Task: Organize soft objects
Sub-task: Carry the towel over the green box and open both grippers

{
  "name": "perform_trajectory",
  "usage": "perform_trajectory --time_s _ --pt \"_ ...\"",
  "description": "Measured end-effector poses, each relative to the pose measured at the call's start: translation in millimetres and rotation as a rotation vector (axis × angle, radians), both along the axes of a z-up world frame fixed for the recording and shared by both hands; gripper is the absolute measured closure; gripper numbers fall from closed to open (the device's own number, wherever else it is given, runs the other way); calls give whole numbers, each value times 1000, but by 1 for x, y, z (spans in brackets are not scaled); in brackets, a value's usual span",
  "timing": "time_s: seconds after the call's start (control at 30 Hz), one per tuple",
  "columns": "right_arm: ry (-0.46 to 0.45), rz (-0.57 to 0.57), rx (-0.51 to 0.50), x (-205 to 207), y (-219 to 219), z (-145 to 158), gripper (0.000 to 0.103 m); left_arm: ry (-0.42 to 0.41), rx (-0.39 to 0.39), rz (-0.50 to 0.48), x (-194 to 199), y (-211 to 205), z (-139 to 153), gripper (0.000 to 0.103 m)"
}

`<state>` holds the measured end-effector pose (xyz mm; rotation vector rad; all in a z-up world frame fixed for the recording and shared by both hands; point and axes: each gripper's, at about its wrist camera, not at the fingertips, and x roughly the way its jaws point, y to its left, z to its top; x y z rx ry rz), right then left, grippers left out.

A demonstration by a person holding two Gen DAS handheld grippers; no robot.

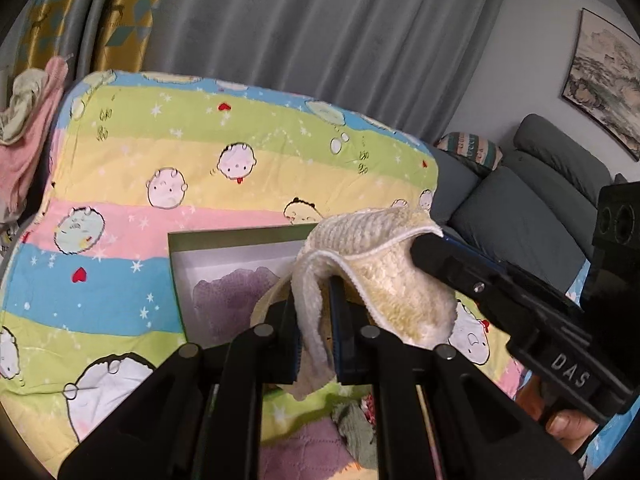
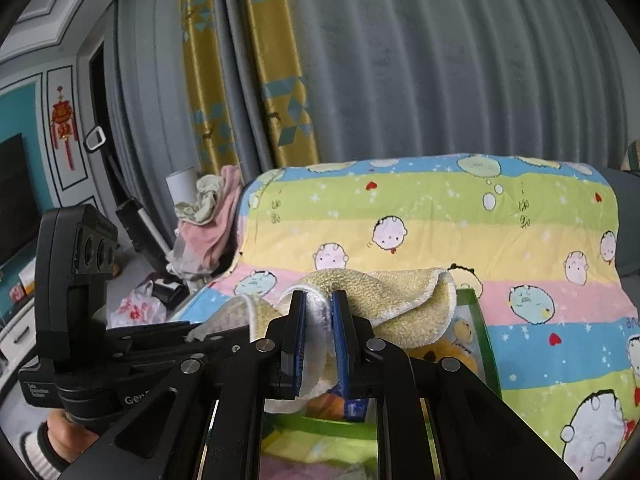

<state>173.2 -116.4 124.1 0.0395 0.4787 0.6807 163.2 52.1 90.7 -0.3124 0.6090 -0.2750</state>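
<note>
Yellow towel [image 1: 372, 256] is held aloft over the green box [image 1: 240, 234] — long axis stretched sideways, pinched between left gripper [image 1: 314, 332] and right gripper [image 2: 320, 340]; "DAS" is read on the right gripper.

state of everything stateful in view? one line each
left gripper: shut on the yellow cloth
right gripper: shut on the same cloth
yellow cloth: lifted, held between both grippers, sagging
green box: open, purple cloth inside
grey curtain: drawn closed
</note>
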Motion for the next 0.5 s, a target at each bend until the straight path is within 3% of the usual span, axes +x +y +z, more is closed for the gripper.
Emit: perform_trajectory --time_s 0.17,0.33,0.4,0.43,0.47,0.5 --pt "61 -18 -15 25 2 -23 89 77 -17 14 26 -1 -20 95" --pt "134 -43 -45 48 4 -50 88 152 21 55 46 -4 -44 91" --pt "164 -61 -67 57 5 -61 88 183 48 73 54 -5 -53 77" --pt "184 -72 -82 62 6 -68 88 206 64 81 58 -5 -58 58" --pt "196 -79 -92 66 7 -71 86 223 74 83 61 -6 -62 46" --pt "210 -94 -110 68 8 -76 80 240 86 88 63 -6 -65 44"
